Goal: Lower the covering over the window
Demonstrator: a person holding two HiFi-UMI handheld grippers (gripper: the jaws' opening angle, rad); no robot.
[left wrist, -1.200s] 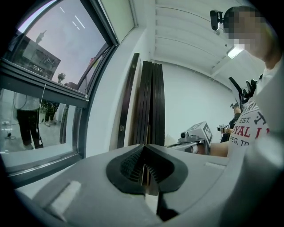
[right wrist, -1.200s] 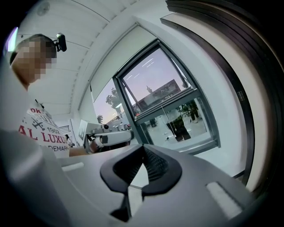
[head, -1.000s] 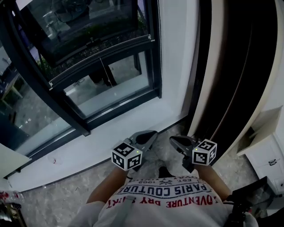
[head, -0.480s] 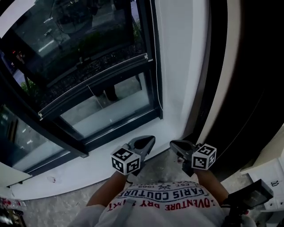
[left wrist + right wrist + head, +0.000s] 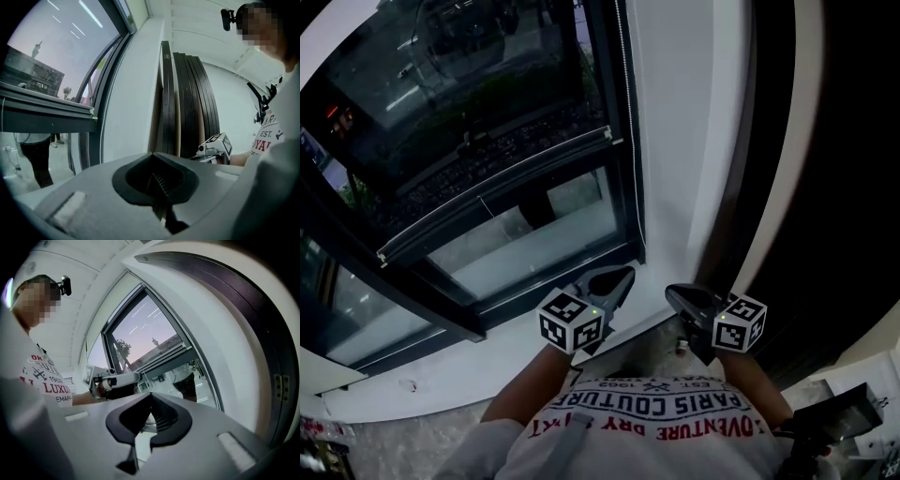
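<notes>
The window (image 5: 441,84) has a dark frame. A dark roller blind hangs over its upper part, and the blind's pale bottom rail (image 5: 487,192) crosses the glass partway down. A bead chain (image 5: 625,122) runs down the window's right frame; it also shows in the left gripper view (image 5: 104,122). My left gripper (image 5: 623,274) is shut and empty, pointing at the wall strip right of the window, near the white sill. The right gripper (image 5: 670,292) is beside it, also shut with nothing in it. Both sets of jaws are closed in the gripper views (image 5: 152,153) (image 5: 151,394).
Tall dark panels (image 5: 825,187) lean against the wall to the right of the window. A white sill (image 5: 487,347) runs below the glass. A white cabinet (image 5: 874,370) and a dark device (image 5: 834,412) are at the lower right. A person's reflection shows in the lower pane.
The view has closed in on the window and its right frame. Both grippers have moved forward toward the sill and wall, staying shut and side by side.
</notes>
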